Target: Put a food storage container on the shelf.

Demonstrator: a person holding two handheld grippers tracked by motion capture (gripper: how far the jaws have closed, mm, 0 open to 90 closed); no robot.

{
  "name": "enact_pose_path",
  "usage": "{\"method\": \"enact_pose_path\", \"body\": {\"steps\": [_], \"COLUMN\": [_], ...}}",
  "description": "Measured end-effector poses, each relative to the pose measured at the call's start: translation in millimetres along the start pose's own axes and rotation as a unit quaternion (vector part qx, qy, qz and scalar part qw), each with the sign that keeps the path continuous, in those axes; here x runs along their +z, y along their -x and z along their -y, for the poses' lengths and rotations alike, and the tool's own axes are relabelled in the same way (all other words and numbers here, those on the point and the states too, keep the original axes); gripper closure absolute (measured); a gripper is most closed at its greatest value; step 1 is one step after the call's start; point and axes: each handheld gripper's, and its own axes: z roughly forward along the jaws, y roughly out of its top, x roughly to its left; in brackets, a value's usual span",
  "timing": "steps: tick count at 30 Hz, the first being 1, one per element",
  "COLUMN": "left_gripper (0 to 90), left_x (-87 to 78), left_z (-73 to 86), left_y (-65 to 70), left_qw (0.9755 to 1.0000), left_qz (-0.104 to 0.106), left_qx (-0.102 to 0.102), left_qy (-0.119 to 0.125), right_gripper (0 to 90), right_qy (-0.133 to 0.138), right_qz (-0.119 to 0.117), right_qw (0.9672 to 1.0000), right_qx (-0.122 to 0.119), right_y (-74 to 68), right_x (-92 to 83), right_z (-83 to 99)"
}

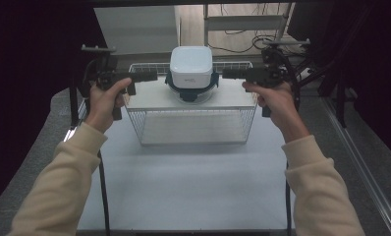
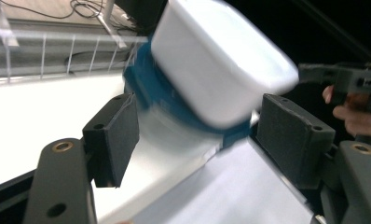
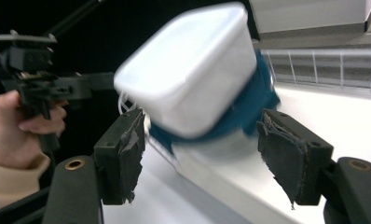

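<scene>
Both grippers, left (image 1: 154,76) and right (image 1: 226,73), stand open, pads clear of the white square plastic container with blue clip lid (image 1: 191,73). It sits inverted on the white wire basket's top (image 1: 149,101), midway between your jaws; neither hand is nearer.

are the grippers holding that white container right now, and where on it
Nothing is held. Both the left gripper and the right gripper stand open, clear of the white container, which sits upside down on the white board atop the wire basket.
</scene>
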Motion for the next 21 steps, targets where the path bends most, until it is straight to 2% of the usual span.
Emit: {"method": "enact_pose_path", "body": {"steps": [2, 3, 6, 8, 9, 10, 11, 12, 14, 15, 16, 17, 21], "left_gripper": [28.1, 27.3, 27.1, 27.0, 27.1, 27.1, 27.0, 27.0, 27.1, 27.2, 27.1, 27.1, 27.2], "left_x": [-7.5, -10.5, -15.6, -17.3, -17.3, -17.5, -17.4, -16.9, -16.2, -16.2, -15.2, -13.5, -11.5], "left_z": [16.6, 24.6, 47.7, 62.6, 62.6, 69.8, 77.1, 90.3, 105.8, 105.8, 115.1, 128.8, 148.8], "left_y": [4.4, 6.3, 9.9, 11.3, 11.3, 11.4, 11.2, 10.8, 10.6, 10.6, 9.6, 7.7, 6.7], "left_qw": [0.9999, 1.0, 0.9998, 0.9996, 0.9996, 0.9994, 0.9992, 0.9987, 0.9981, 0.9981, 0.9975, 0.9967, 0.9945], "left_qz": [-0.005, -0.001, 0.005, -0.001, -0.001, -0.003, -0.003, -0.011, -0.022, -0.022, -0.029, -0.039, -0.055], "left_qx": [0.01, 0.007, 0.016, 0.026, 0.026, 0.029, 0.03, 0.039, 0.045, 0.045, 0.05, 0.052, 0.061], "left_qy": [-0.005, -0.004, -0.009, -0.014, -0.014, -0.019, -0.024, -0.031, -0.035, -0.035, -0.041, -0.049, -0.064], "right_gripper": [30.4, 30.1, 29.9, 29.6, 29.6, 29.6, 29.6, 29.6, 29.6, 29.6, 29.6, 29.6, 29.4], "right_qy": [-0.007, -0.012, -0.02, -0.027, -0.027, -0.029, -0.034, -0.036, -0.043, -0.043, -0.046, -0.051, -0.067], "right_qz": [0.001, 0.003, 0.011, 0.021, 0.021, 0.022, 0.022, 0.025, 0.034, 0.034, 0.043, 0.049, 0.062], "right_qw": [0.9999, 0.9998, 0.9995, 0.9988, 0.9988, 0.9986, 0.9983, 0.9981, 0.9974, 0.9974, 0.9968, 0.9962, 0.9941], "right_qx": [-0.01, -0.013, -0.024, -0.035, -0.035, -0.039, -0.041, -0.043, -0.047, -0.047, -0.049, -0.051, -0.059], "right_y": [0.9, 1.2, 2.0, 2.4, 2.4, 2.8, 4.1, 4.8, 6.4, 6.4, 8.4, 9.0, 12.5], "right_x": [-6.5, -9.0, -16.3, -20.3, -20.3, -22.3, -25.7, -26.7, -29.7, -29.7, -32.7, -33.7, -33.6], "right_z": [15.4, 22.2, 43.3, 56.7, 56.7, 63.5, 77.0, 82.3, 96.7, 96.7, 113.5, 120.6, 145.1]}}
